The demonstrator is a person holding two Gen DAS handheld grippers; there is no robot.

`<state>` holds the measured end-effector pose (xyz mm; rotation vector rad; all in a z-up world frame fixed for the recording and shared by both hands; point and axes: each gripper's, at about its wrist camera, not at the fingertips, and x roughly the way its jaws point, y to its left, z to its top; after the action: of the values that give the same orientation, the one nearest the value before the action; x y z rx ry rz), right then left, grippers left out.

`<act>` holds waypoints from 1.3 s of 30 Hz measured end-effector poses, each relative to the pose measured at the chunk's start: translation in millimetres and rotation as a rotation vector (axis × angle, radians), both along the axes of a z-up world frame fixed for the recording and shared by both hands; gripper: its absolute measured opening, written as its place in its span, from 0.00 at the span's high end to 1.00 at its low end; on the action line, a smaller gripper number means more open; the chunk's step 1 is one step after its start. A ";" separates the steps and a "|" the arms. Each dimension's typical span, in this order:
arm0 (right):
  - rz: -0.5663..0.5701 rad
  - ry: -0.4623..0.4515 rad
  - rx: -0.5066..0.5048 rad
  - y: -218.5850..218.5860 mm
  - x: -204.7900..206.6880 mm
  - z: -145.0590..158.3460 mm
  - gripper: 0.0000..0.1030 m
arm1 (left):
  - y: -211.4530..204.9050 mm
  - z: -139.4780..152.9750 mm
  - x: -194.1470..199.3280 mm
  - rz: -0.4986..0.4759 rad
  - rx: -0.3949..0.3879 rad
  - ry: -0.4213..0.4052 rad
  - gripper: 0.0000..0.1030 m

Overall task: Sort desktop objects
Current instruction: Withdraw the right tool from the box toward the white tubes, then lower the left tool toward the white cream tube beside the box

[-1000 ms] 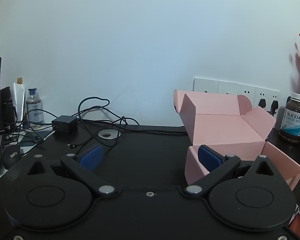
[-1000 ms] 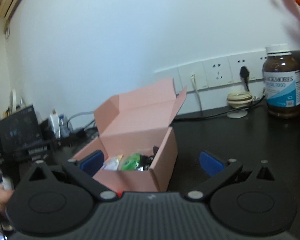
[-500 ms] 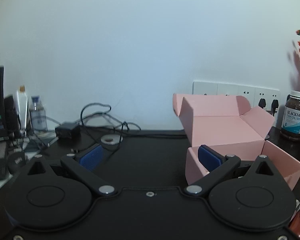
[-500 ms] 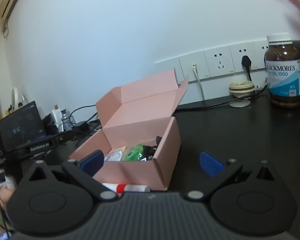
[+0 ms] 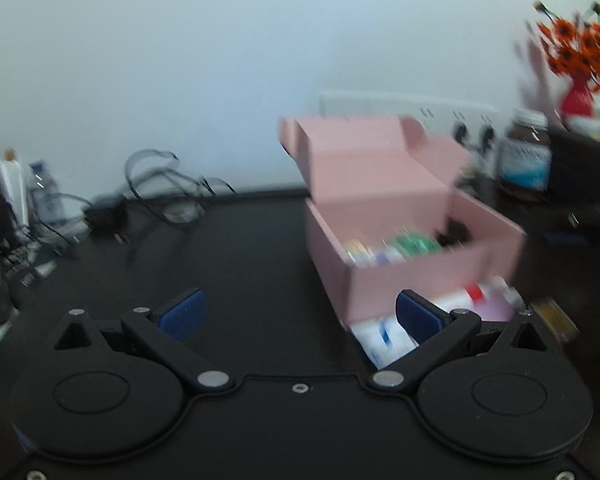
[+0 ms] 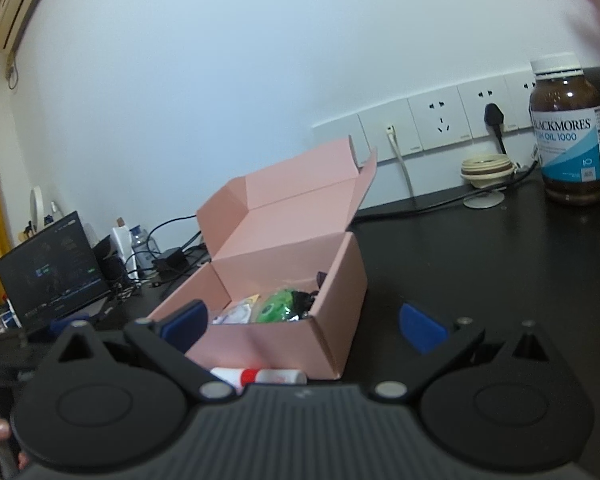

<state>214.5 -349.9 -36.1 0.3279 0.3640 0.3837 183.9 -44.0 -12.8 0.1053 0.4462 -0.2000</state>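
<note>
box (image 6: 284,280) sits ahead between right gripper's (image 6: 304,322) spread jaws.

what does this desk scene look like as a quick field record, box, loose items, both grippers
box: pink cardboard box, lid open, on black desk
box contents: green packet, other small items, unclear
loose item: white tube with red band lying at box front
bottle: brown supplement bottle, upright near wall sockets
left gripper: open, empty
right gripper: open, empty

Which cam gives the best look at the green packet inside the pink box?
Right wrist: sharp frame, green packet clear in the open pink box. Left wrist shows the packet too, from higher up, but motion blur smears it into a green streak.
</note>
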 end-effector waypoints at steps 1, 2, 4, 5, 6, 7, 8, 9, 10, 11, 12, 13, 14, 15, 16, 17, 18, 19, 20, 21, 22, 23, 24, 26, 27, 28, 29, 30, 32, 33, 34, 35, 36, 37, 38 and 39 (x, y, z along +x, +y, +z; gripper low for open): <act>-0.002 -0.001 0.003 -0.4 -0.2 -0.1 0.01 | -1.4 -0.7 -1.9 -0.005 0.012 0.007 0.00; -0.002 -0.002 0.006 -0.8 -0.4 -0.3 0.01 | -3.0 -0.9 -4.0 -0.008 0.024 0.005 0.00; -0.003 -0.001 0.010 -1.4 -0.5 -0.2 0.01 | -6.8 -1.1 -7.7 -0.019 0.036 0.007 0.00; -0.003 -0.001 0.011 -1.6 -0.8 -0.2 0.01 | -9.0 -1.4 -9.1 -0.029 0.036 0.013 0.00; -0.003 -0.001 0.012 -1.8 -1.1 -0.2 0.01 | -11.4 -1.8 -10.1 -0.038 0.039 0.021 0.00; -0.001 -0.001 0.013 -1.8 -1.3 -0.3 0.01 | -14.0 -2.1 -10.9 -0.046 0.044 0.029 0.00; 0.002 0.000 0.014 -1.9 -1.4 -0.3 0.01 | -16.7 -2.5 -11.2 -0.047 0.057 0.035 0.00; 0.004 0.000 0.015 -2.1 -2.0 -0.5 0.01 | -18.7 -3.0 -11.3 -0.048 0.068 0.039 0.01; 0.003 0.001 0.016 -2.2 -2.2 -0.6 0.01 | -20.2 -3.7 -11.9 -0.056 0.073 0.039 0.02; 0.002 0.002 0.017 -2.5 -2.1 -0.6 0.01 | -21.5 -4.5 -12.4 -0.067 0.074 0.040 0.02; 0.001 0.003 0.019 -2.8 -2.1 -0.6 0.01 | -22.1 -5.5 -13.0 -0.088 0.065 0.044 0.06; 0.001 0.003 0.019 -2.8 -2.2 -0.6 0.01 | -21.9 -6.2 -13.2 -0.107 0.054 0.055 0.09; 0.002 0.002 0.019 -2.6 -2.3 -0.5 0.01 | -22.3 -7.2 -11.9 -0.121 0.042 0.072 0.10; 0.003 0.002 0.018 -2.5 -2.5 -0.4 0.01 | -22.5 -8.2 -10.4 -0.134 0.031 0.089 0.10; 0.003 0.002 0.017 -2.2 -2.4 -0.4 0.01 | -22.1 -9.1 -8.8 -0.139 0.020 0.102 0.12; 0.004 0.004 0.016 -2.0 -2.1 -0.5 0.01 | -21.2 -10.2 -7.6 -0.139 0.010 0.109 0.13; 0.003 0.006 0.016 -2.1 -1.6 -0.6 0.01 | -20.4 -11.5 -6.5 -0.137 0.002 0.114 0.14; 0.003 0.009 0.017 -2.3 -1.1 -0.8 0.01 | -19.6 -12.9 -5.5 -0.135 -0.005 0.119 0.17; 0.003 0.010 0.017 -2.3 -0.7 -0.9 0.01 | -18.9 -14.4 -4.3 -0.133 -0.011 0.127 0.22; 0.004 0.012 0.017 -2.4 -0.4 -1.0 0.01 | -18.4 -16.1 -3.0 -0.134 -0.015 0.141 0.28; 0.004 0.013 0.017 -2.4 -0.2 -1.1 0.01 | -17.8 -17.9 -1.7 -0.134 -0.019 0.155 0.28; 0.004 0.015 0.017 -2.4 0.1 -1.2 0.01 | -16.8 -19.6 -0.9 -0.134 -0.027 0.167 0.28; 0.005 0.016 0.018 -2.5 0.3 -1.2 0.01 | -15.8 -21.1 -0.9 -0.132 -0.032 0.172 0.28; 0.006 0.018 0.018 -2.5 0.8 -1.4 0.01 | -14.1 -23.4 -1.3 -0.133 -0.038 0.179 0.31; 0.007 0.019 0.018 -2.5 1.0 -1.4 0.01 | -13.5 -23.8 -1.2 -0.136 -0.042 0.183 0.37; 0.007 0.020 0.018 -2.5 1.2 -1.5 0.01 | -13.3 -23.7 -1.2 -0.138 -0.046 0.184 0.37; 0.008 0.021 0.017 -2.5 1.3 -1.5 0.01 | -13.0 -23.2 -1.0 -0.139 -0.050 0.185 0.37; 0.008 0.022 0.017 -2.4 1.5 -1.5 0.01 | -13.1 -22.9 -0.4 -0.142 -0.055 0.188 0.37; 0.008 0.023 0.018 -2.6 1.6 -1.6 0.01 | -14.4 -22.4 1.2 -0.151 -0.055 0.194 0.40; 0.007 0.023 0.018 -2.6 1.5 -1.6 0.01 | -15.4 -22.1 2.1 -0.156 -0.053 0.196 0.42; 0.007 0.023 0.018 -2.6 1.6 -1.6 0.01 | -16.6 -21.8 3.0 -0.159 -0.049 0.198 0.46; 0.008 0.024 0.019 -2.6 1.7 -1.7 0.01 | -18.0 -21.6 3.8 -0.163 -0.045 0.199 0.49; 0.008 0.025 0.020 -2.6 1.9 -1.8 0.01 | -19.7 -21.5 4.4 -0.166 -0.039 0.200 0.52; 0.007 0.026 0.019 -2.5 2.0 -1.9 0.01 | -21.2 -21.3 4.8 -0.170 -0.034 0.201 0.53; 0.007 0.027 0.021 -2.6 2.1 -2.0 0.01 | -22.3 -21.1 4.6 -0.173 -0.032 0.201 0.54; 0.008 0.028 0.022 -2.7 2.0 -2.1 0.01 | -23.5 -21.2 3.9 -0.175 -0.030 0.200 0.59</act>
<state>216.5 -352.6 -38.2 0.3537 0.3883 0.3912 187.8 -67.5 -34.0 0.0957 0.6339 -0.3915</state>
